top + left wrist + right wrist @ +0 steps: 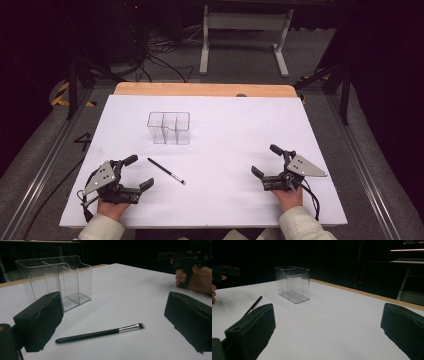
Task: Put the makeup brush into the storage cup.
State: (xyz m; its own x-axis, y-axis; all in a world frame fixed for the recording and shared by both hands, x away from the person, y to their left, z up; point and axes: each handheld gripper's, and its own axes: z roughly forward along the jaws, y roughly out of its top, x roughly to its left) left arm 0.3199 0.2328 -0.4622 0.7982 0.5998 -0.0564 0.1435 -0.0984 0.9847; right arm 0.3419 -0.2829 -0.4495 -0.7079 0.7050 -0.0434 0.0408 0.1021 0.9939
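- Makeup brush [166, 170]: flat on white tabletop [240, 150], untouched.
- Clear divided organizer [169, 127]: upright, empty.
- Left claw [134, 172], right claw [265, 161]: both released, holding nothing; no step apparently begun.

My jaws are matt black on both sides, and the left gripper [135, 173] and right gripper [266, 161] each carry a pale grey three-cornered plate dotted with small dark holes. My sleeves [306, 226] are cream. The table [235, 150] under me is plain white with no pattern, and a light wooden strip [200, 89] runs along its far edge. The organiser box [169, 128] is colourless and see-through, its edges catching faint white lines. The brush [100, 333] has a glossy black handle, a silver metal band and dark bristles. Beyond the table the floor [240, 60] is grey, with black cables [160, 55], a yellow-and-black striped mark [62, 95] and a whitish frame [245, 30].
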